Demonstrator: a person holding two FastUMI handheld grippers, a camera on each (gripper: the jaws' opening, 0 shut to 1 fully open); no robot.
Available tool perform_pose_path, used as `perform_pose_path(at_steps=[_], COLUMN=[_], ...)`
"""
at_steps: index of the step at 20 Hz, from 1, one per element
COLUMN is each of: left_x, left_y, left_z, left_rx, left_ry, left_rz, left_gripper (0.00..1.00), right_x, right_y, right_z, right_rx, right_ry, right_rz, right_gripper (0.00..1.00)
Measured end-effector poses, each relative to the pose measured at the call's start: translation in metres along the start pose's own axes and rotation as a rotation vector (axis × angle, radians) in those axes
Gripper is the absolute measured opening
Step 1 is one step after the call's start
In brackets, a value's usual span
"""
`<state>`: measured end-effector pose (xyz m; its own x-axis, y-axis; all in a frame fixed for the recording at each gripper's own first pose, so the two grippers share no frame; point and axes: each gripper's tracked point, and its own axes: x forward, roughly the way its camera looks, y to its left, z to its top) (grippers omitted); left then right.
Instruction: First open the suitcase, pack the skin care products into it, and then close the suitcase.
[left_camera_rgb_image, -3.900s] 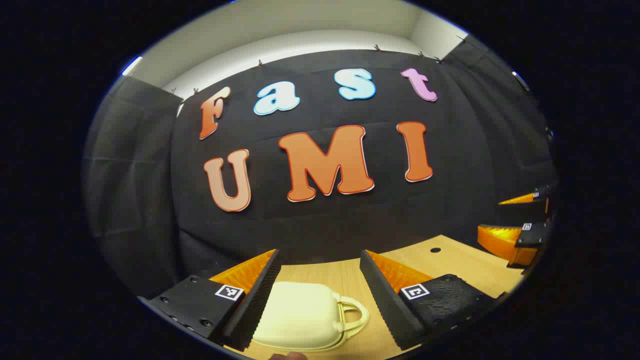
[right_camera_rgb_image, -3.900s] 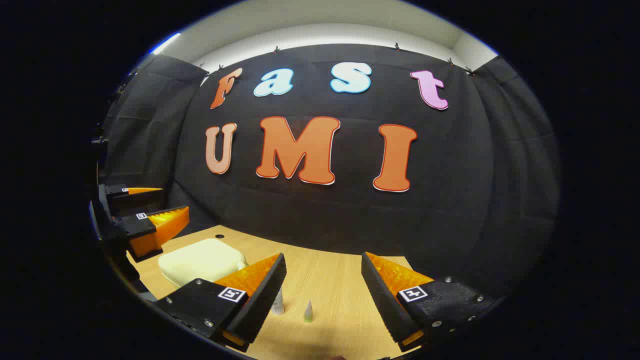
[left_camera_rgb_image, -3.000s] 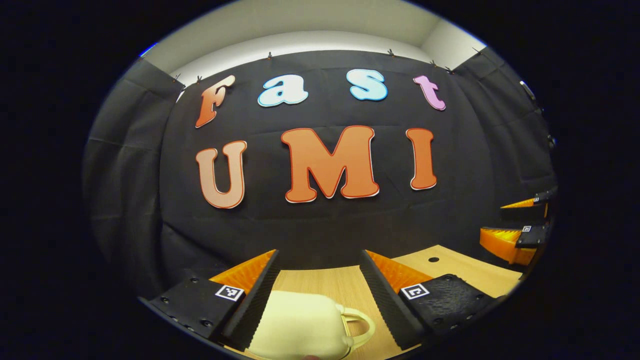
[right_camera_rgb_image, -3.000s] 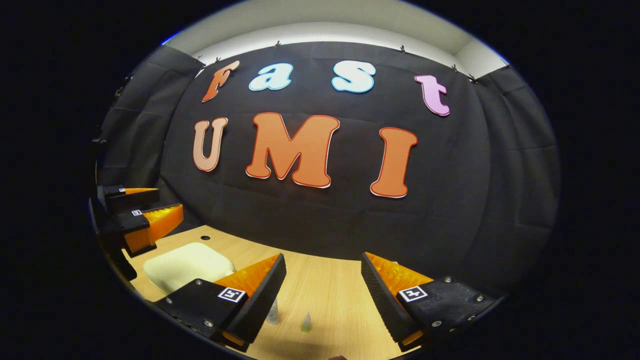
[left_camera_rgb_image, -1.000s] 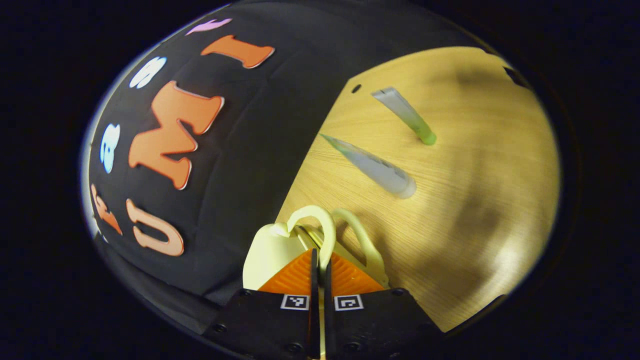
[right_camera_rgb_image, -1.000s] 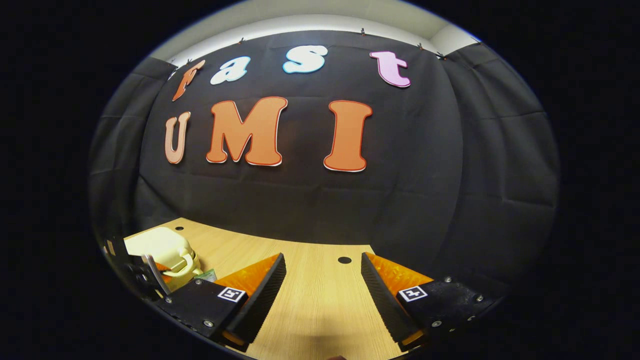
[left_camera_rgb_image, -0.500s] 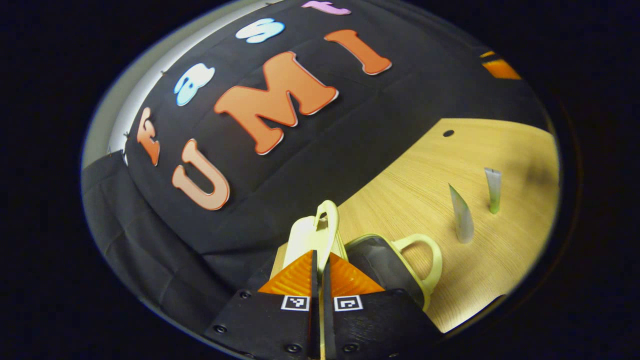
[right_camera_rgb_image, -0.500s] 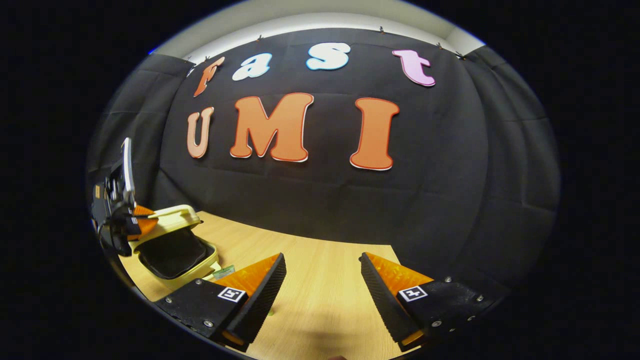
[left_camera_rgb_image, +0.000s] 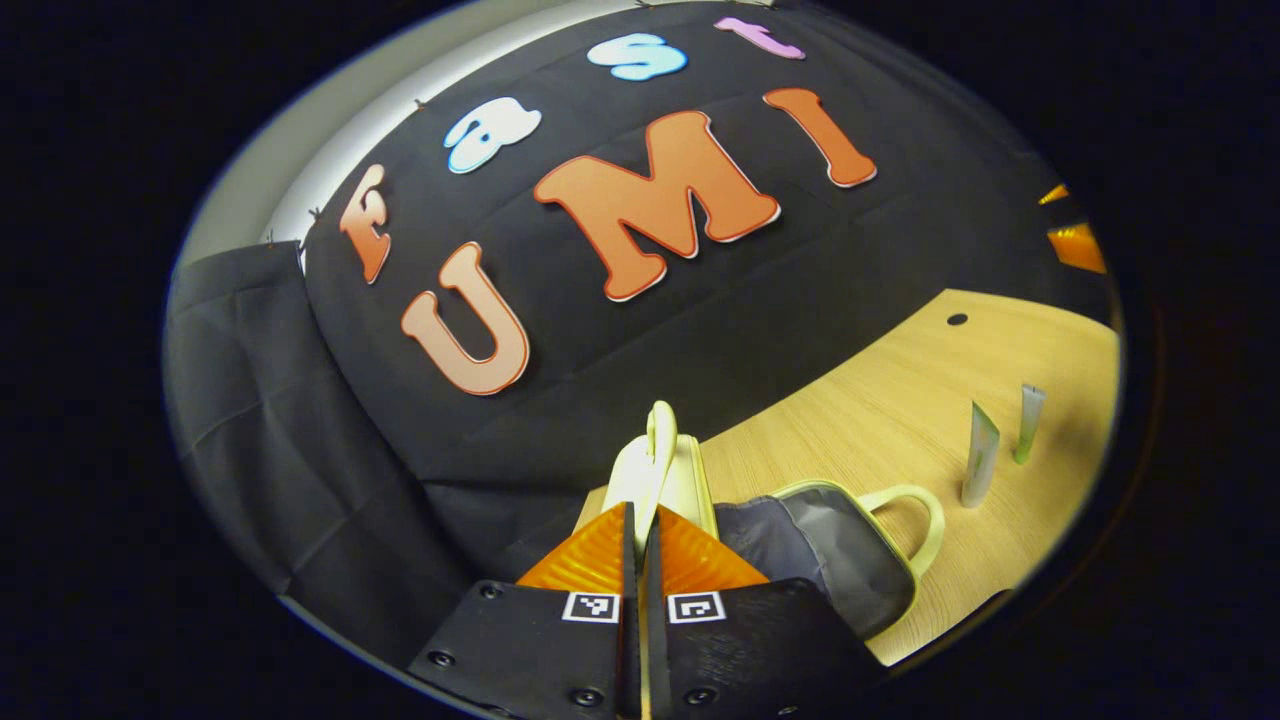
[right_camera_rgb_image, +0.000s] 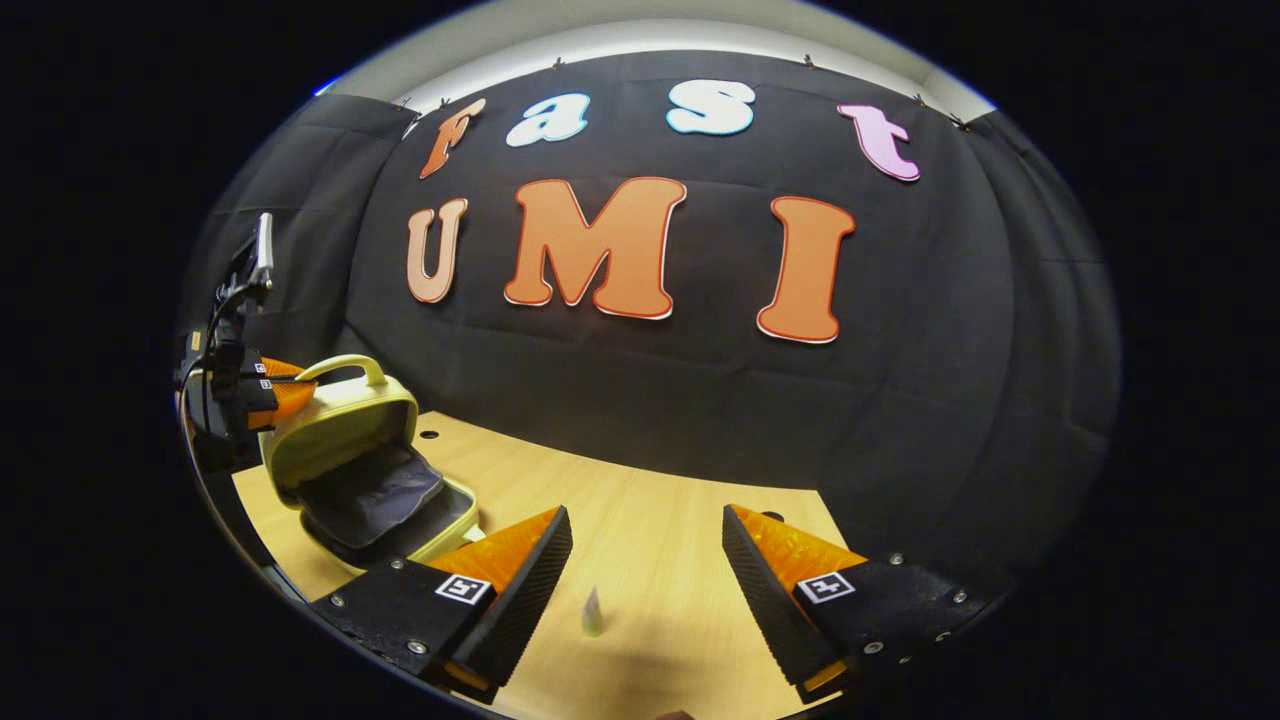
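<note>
Left tongs (left_camera_rgb_image: 640, 520) are clenching the suitcase lid's handle (left_camera_rgb_image: 660, 440), holding the lid (right_camera_rgb_image: 335, 430) propped over the suitcase (right_camera_rgb_image: 420, 525) at the desk's (right_camera_rgb_image: 650, 540) nine o'clock side. Thin handle may be slipping; lid would drop shut. Right tongs (right_camera_rgb_image: 645, 560) are hanging released above a small tube (right_camera_rgb_image: 592, 612); two tubes (left_camera_rgb_image: 980, 455) are standing at the suitcase's three o'clock, path unobstructed.

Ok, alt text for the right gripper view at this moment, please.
The right gripper hangs open over a wooden table, a small tube standing between its fingers. At far left the left gripper holds up the lid handle of an open pale yellow suitcase.
</note>
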<state>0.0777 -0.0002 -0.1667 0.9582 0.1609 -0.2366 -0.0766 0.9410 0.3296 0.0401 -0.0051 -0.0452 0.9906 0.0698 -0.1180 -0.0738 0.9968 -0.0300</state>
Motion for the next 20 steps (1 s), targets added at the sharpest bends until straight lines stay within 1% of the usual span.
perform_pose_path(at_steps=[2, 4, 7, 9, 12, 17, 20], left_x=[-0.005, -0.007, -0.008, -0.01, 0.001, 0.024, 0.039], left_y=[0.001, -0.002, 0.005, 0.012, 0.044, 0.086, 0.113], left_z=[-0.007, -0.013, -0.024, -0.029, -0.05, -0.085, -0.116], left_rx=[0.016, 0.007, 0.001, -0.002, -0.038, -0.091, -0.111], left_ry=[-0.016, -0.042, -0.054, -0.069, -0.065, -0.058, -0.02], left_rz=[0.01, 0.013, 0.042, 0.049, 0.072, 0.095, 0.125], left_gripper=[0.03, 0.04, 0.03, 0.03, 0.03, 0.04, 0.03], right_x=[0.006, 0.007, 0.009, 0.01, 0.014, 0.018, 0.018], right_y=[0.019, 0.031, 0.053, 0.067, 0.081, 0.101, 0.111], right_z=[0.004, 0.005, 0.009, 0.009, 0.012, 0.007, 0.003], right_rx=[-0.005, -0.016, 0.008, 0.004, -0.019, -0.013, -0.004], right_ry=[0.006, 0.017, 0.03, 0.045, 0.06, 0.099, 0.12], right_rz=[-0.001, -0.022, -0.035, -0.046, -0.071, -0.109, -0.119], right_gripper=[0.95, 0.95, 0.95, 0.95, 0.95, 0.96, 0.96])
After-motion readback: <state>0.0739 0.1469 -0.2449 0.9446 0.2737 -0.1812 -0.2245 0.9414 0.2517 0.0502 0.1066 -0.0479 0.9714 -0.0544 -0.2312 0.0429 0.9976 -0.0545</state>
